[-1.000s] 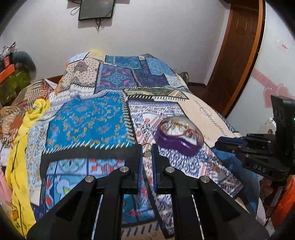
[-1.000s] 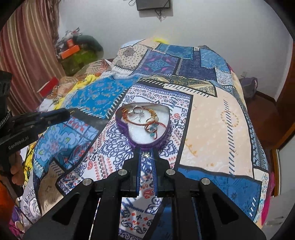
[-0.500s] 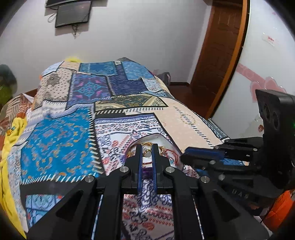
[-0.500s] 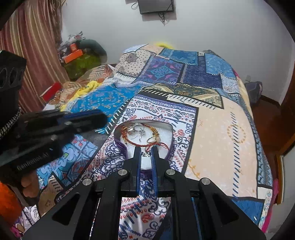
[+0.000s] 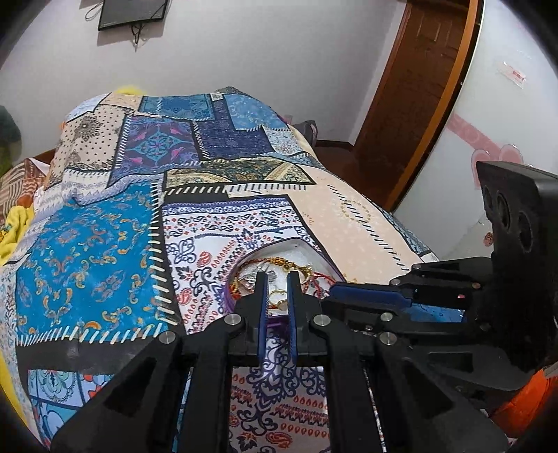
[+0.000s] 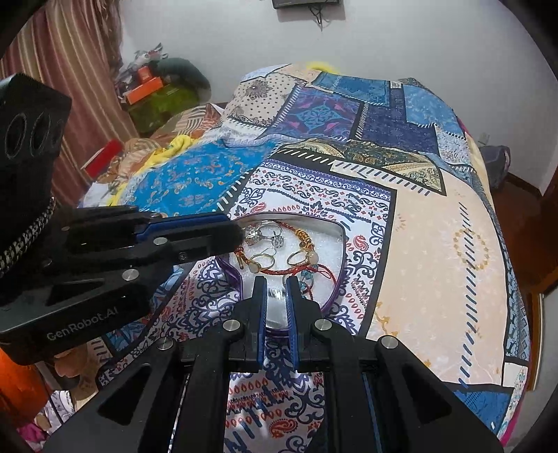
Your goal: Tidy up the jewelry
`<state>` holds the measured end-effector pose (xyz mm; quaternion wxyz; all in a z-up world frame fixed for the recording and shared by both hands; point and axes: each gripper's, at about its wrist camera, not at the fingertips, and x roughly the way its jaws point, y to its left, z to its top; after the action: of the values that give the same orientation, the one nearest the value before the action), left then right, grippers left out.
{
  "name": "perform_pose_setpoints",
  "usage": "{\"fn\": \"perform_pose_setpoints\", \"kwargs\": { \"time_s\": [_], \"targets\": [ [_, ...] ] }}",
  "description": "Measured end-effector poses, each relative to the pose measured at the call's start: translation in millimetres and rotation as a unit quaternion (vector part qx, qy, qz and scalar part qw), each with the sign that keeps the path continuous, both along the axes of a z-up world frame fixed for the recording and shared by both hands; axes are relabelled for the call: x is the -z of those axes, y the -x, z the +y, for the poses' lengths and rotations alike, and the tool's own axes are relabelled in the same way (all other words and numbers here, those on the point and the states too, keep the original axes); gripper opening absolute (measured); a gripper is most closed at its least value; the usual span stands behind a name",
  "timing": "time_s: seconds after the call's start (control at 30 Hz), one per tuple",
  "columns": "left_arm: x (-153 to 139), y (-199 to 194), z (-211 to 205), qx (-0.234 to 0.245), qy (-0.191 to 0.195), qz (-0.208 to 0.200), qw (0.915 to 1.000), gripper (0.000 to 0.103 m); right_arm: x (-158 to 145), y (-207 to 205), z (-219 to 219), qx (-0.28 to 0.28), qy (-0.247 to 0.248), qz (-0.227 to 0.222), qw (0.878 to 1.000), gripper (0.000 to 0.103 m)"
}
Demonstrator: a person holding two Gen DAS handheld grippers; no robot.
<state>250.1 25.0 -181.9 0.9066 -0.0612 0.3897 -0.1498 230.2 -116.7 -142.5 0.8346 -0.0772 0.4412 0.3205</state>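
Note:
A purple heart-shaped jewelry box [image 6: 334,289] with a white lining sits on the patchwork bedspread and holds rings, a red cord bracelet and gold pieces [image 6: 279,251]. My left gripper [image 5: 278,280] is over the box's near edge, its jaws slightly apart, with a gold ring [image 5: 279,296] between them; whether it is gripped I cannot tell. My right gripper [image 6: 277,284] is over the box's near point, jaws slightly apart, with a small silvery piece [image 6: 277,294] between them. Each gripper shows in the other's view: the right [image 5: 362,296], the left [image 6: 223,233].
The patchwork bedspread [image 6: 436,223] covers the bed. Crumpled yellow and patterned cloths [image 6: 167,150] lie at its left side. A wooden door [image 5: 415,90] stands at the right, a wall screen [image 5: 132,14] at the far wall.
Both grippers have moved in over the jewelry box. Their jaws have opened a little compared with a second ago.

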Motion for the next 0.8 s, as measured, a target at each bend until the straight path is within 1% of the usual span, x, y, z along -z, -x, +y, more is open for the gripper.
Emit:
{"fn": "perform_pose_setpoints", "kwargs": {
  "time_s": [0.03, 0.1, 0.23, 0.33, 0.47, 0.57, 0.67, 0.77, 0.8],
  "targets": [
    [-1.0, 1.4, 0.6, -0.002, -0.002, -0.002, 1.0, 0.008, -0.9, 0.6, 0.1, 0.002, 0.003, -0.003, 1.0, 0.012],
    [-4.2, 4.8, 2.4, -0.006, -0.006, -0.006, 0.9999, 0.008, -3.0, 1.5, 0.7, 0.007, 0.007, -0.01, 1.0, 0.019],
    [-16.0, 14.2, 6.6, -0.019, -0.014, -0.019, 0.9995, 0.009, -12.5, 6.7, -0.1, 0.013, 0.008, -0.021, 1.0, 0.019],
    [-30.5, 24.0, 8.0, -0.029, -0.027, -0.036, 0.9985, 0.01, -27.0, 12.9, -2.9, 0.022, 0.004, -0.04, 0.999, 0.019],
    [-56.6, 40.0, 9.4, -0.045, -0.03, -0.063, 0.9965, 0.01, -62.0, 32.3, -9.6, 0.035, -0.007, -0.083, 0.996, 0.019],
    [-83.7, 58.3, 8.4, -0.062, -0.038, -0.099, 0.9924, 0.01, -89.1, 47.8, -16.4, 0.047, -0.02, -0.116, 0.992, 0.019],
    [-114.2, 82.3, 5.1, -0.076, -0.039, -0.14, 0.9865, 0.01, -123.3, 71.2, -25.6, 0.063, -0.045, -0.158, 0.984, 0.019],
    [-145.1, 113.0, -1.2, -0.092, -0.045, -0.191, 0.9763, 0.011, -158.1, 101.7, -35.9, 0.082, -0.069, -0.21, 0.972, 0.019],
    [-154.9, 123.6, -3.3, -0.098, -0.047, -0.208, 0.972, 0.014, -170.4, 114.3, -39.8, 0.089, -0.08, -0.229, 0.966, 0.019]
  ]
}}
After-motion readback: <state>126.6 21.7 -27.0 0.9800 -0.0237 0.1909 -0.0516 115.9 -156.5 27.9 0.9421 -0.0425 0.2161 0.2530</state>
